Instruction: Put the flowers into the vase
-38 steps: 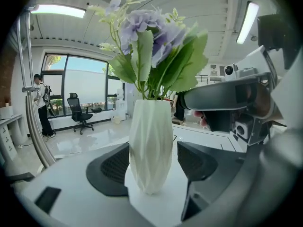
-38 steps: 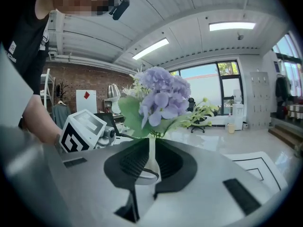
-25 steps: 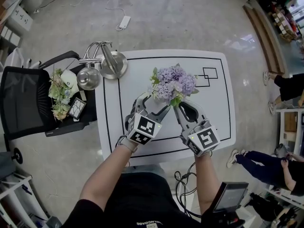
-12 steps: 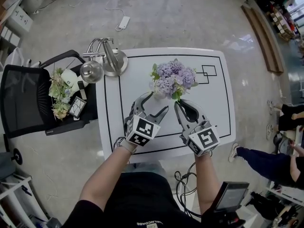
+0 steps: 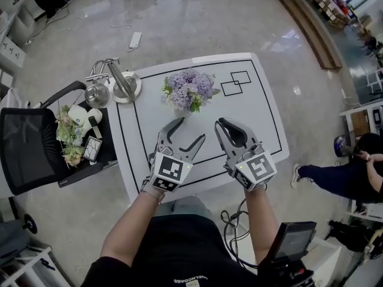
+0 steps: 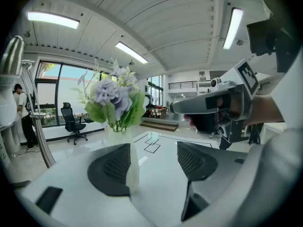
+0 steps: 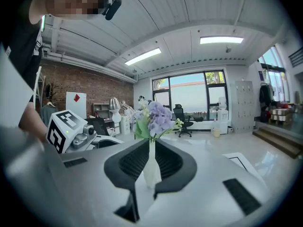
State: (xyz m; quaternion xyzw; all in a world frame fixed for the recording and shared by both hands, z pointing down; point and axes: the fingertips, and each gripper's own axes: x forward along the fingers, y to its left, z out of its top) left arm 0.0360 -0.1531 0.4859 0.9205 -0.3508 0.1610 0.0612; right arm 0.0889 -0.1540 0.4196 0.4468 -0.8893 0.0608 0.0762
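The white surface (image 5: 251, 118) lies beneath both tongs. The left tongs (image 5: 190, 130) are spread wide and empty. The right tongs (image 5: 222, 125) are pressed together on nothing. The purple flowers (image 5: 188, 88) stand in the white vase (image 7: 151, 167), upright, straight ahead of the left tongs, ahead and leftward of the right, touching neither.

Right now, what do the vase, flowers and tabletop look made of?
Slim white vase: opaque, matte, ceramic or plastic; can't tell which. Purple-and-green flower bunch: probably artificial fabric, petals uniform and crisp. White rectangular tabletop: smooth laminate-like board, faint sheen, black lines on it.
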